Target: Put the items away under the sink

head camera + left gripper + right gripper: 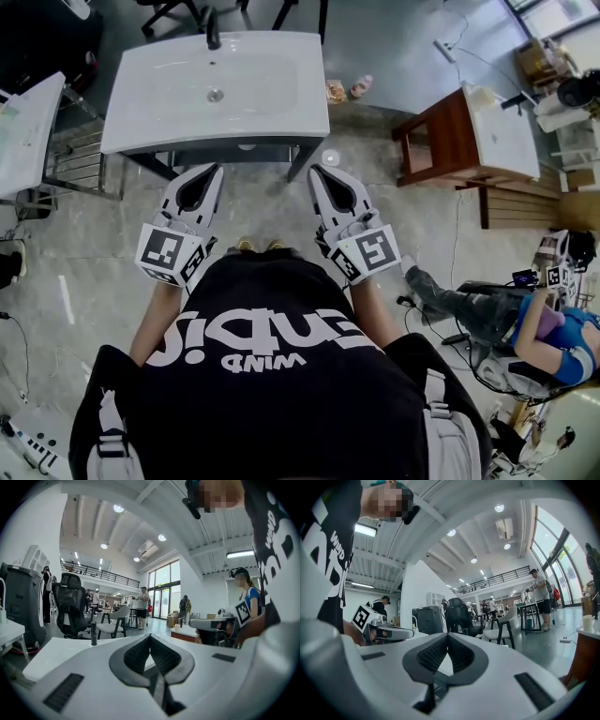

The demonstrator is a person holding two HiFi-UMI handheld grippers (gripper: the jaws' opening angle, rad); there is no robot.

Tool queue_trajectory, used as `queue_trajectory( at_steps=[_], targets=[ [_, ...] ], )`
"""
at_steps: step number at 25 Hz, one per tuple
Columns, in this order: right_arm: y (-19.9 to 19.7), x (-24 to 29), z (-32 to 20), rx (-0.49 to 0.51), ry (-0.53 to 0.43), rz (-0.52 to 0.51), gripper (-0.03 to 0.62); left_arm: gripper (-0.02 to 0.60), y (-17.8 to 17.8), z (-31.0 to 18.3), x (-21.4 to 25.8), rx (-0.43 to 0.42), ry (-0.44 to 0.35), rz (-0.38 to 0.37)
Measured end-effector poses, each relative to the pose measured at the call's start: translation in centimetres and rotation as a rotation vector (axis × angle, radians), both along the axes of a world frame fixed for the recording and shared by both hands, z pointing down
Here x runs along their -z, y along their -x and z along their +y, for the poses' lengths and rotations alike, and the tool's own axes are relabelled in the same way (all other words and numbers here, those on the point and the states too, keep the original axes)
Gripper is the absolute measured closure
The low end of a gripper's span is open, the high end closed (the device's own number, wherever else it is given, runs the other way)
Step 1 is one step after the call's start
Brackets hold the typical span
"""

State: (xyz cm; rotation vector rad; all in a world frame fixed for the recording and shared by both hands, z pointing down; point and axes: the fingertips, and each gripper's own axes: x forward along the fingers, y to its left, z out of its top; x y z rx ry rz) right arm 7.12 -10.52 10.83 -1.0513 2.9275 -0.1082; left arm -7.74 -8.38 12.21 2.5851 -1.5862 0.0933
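1. Head view: a white sink (169,103) with a dark tap (213,28) is seen on a dark frame in front of the person. The left gripper (212,170) and the right gripper (317,171) are held side by side just before the sink's front edge, with their tips pointed toward it. Three small things are seen on the floor. An orange-brown item (336,91) and a pinkish item (361,86) lie close together beyond the sink's right end; what they are cannot be told. A white round item (330,157) lies near the frame's front right leg. None of them is touched by either gripper.
2. Left gripper view: the jaws of the left gripper (150,636) are seen pressed together at the tips, with nothing held between them. The sink's white top (56,651) and the tap (93,633) are seen beyond.
3. Right gripper view: the jaws of the right gripper (448,635) are likewise closed tip to tip, and nothing is gripped. The left gripper (389,631) is seen alongside.
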Motion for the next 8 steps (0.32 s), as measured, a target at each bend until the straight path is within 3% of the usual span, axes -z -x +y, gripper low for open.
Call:
queue_trajectory(
  at_steps=[8],
  targets=[
    [-0.22,0.49,-0.25,0.003,0.003,0.005,0.576,0.561,-0.51,-0.23,0.49,-0.004,-0.002,0.0]
  ],
)
